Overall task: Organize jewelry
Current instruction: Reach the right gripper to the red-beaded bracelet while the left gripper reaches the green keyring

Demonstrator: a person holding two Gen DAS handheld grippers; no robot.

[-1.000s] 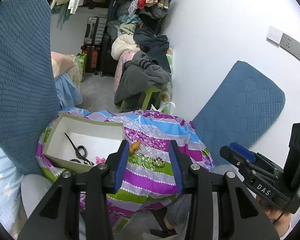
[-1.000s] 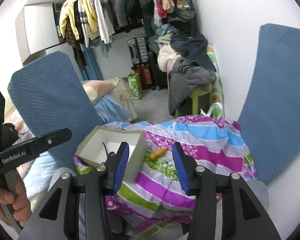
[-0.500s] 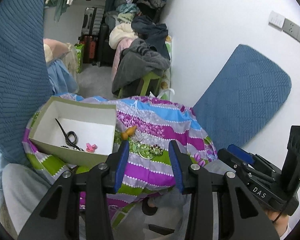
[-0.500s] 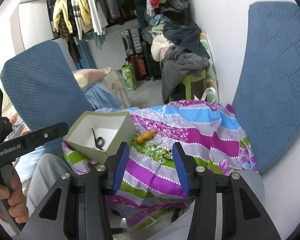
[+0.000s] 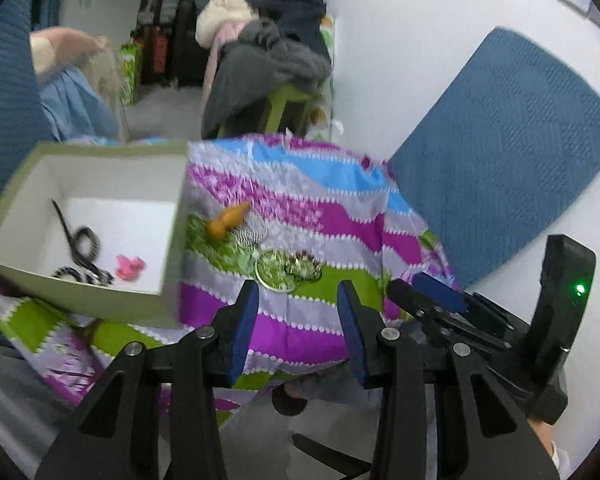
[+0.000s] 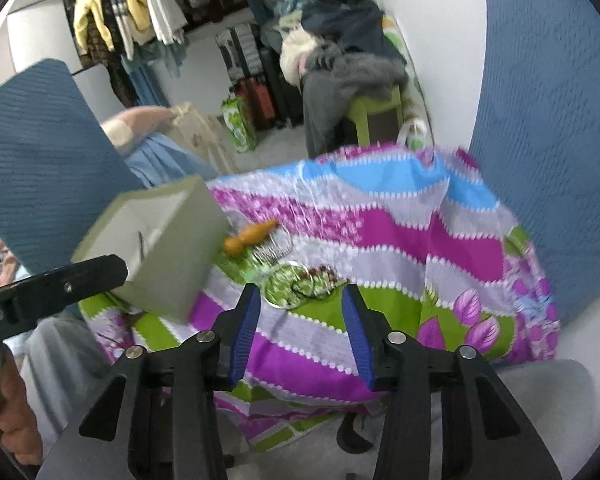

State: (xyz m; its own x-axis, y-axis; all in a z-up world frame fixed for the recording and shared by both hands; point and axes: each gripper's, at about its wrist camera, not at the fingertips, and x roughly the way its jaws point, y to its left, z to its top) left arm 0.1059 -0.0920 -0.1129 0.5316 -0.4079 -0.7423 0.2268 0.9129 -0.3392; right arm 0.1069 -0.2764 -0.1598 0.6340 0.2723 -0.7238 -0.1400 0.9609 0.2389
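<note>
A grey-green open box [image 5: 172,240] [image 6: 168,264] sits on the left of a striped purple, green and blue cloth [image 5: 320,320] [image 6: 400,240]. Inside it lie black hair ties [image 5: 86,242] and a pink clip [image 5: 129,267]. On the cloth beside the box lie an orange wooden piece [image 5: 228,221] [image 6: 251,236], a wire hair comb [image 5: 252,235] [image 6: 274,249], a ring bangle [image 5: 275,272] [image 6: 286,289] and a beaded bracelet [image 5: 303,269] [image 6: 320,276]. My left gripper [image 5: 294,332] is open just short of the bangle. My right gripper [image 6: 300,332] is open, also near the bangle.
Blue quilted cushions stand at the left [image 6: 40,152] and against the white wall at the right [image 5: 508,160] [image 6: 548,120]. A green stool piled with clothes [image 5: 276,64] [image 6: 356,68] stands behind, with suitcases [image 6: 256,92] and hanging clothes [image 6: 140,12] farther back.
Both grippers have moved forward and down toward the jewelry on the cloth; the box and jewelry now look larger. Both stay open. Nothing was picked up.
</note>
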